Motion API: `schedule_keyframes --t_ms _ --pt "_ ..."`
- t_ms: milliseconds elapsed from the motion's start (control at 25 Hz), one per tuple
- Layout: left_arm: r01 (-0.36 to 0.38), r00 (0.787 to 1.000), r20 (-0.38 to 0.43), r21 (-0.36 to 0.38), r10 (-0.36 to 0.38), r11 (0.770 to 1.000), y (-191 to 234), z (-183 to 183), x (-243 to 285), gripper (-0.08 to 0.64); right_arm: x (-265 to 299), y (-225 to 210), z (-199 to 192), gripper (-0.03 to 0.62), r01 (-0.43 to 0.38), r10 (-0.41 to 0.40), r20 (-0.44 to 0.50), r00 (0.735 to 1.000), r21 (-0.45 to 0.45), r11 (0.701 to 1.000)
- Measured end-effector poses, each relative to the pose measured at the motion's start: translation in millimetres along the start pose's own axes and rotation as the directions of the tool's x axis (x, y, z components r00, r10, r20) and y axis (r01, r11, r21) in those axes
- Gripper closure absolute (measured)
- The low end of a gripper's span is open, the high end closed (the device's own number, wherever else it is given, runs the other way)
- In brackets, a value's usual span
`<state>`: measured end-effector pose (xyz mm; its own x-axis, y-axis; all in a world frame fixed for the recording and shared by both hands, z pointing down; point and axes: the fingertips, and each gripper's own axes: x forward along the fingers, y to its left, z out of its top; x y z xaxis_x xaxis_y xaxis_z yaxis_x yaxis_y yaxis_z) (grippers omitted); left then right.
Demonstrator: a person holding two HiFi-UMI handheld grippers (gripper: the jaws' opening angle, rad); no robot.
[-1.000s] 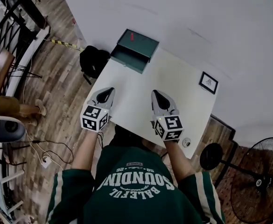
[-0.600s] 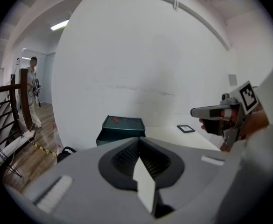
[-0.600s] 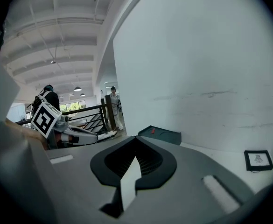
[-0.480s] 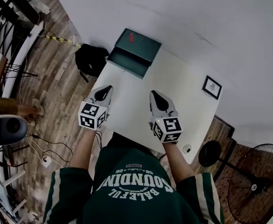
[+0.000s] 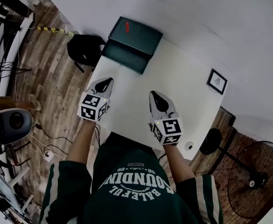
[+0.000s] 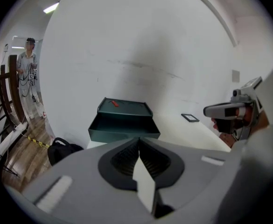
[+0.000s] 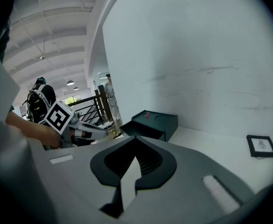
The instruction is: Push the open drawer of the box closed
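A dark green box (image 5: 135, 37) stands at the far left corner of the white table (image 5: 173, 85), against the wall. Its drawer (image 5: 126, 59) is pulled out toward me; a small red thing (image 5: 126, 27) lies on the lid. The box (image 6: 125, 110) with its open drawer (image 6: 122, 129) shows ahead in the left gripper view, and further left as the box (image 7: 157, 121) in the right gripper view. My left gripper (image 5: 109, 80) is shut and empty, a short way in front of the drawer. My right gripper (image 5: 154, 93) is shut and empty, over the table's middle.
A small black-framed picture (image 5: 217, 81) lies at the table's right side. A black backpack (image 5: 84, 51) sits on the wooden floor left of the box. A fan (image 5: 253, 183) stands at the lower right. A person (image 6: 29, 85) stands far left by a railing.
Both grippers have moved forward a little over the table toward the box, the left one more than the right. Both stay shut.
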<state>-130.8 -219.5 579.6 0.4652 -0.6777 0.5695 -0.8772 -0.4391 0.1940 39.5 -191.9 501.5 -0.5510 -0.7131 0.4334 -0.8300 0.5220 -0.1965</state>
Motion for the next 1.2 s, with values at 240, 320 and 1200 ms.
schedule_keyframes --t_ms 240,320,1200 --pt "0.033 0.997 -0.065 -0.011 -0.034 0.999 5.3 -7.5 36.7 0.416 9.1 -16.0 -12.9 0.594 0.029 -0.028 -0.041 0.999 0.023 0.999" --pt "0.032 0.994 -0.1 -0.016 -0.033 0.999 8.2 -12.8 49.0 0.344 12.3 -21.2 -15.0 0.594 0.036 -0.034 -0.049 0.998 0.03 0.999" --pt "-0.001 0.969 -0.246 0.011 0.004 1.0 35.5 -42.2 121.2 0.415 23.7 -54.0 -39.7 0.594 0.096 -0.085 -0.126 0.988 0.087 0.992"
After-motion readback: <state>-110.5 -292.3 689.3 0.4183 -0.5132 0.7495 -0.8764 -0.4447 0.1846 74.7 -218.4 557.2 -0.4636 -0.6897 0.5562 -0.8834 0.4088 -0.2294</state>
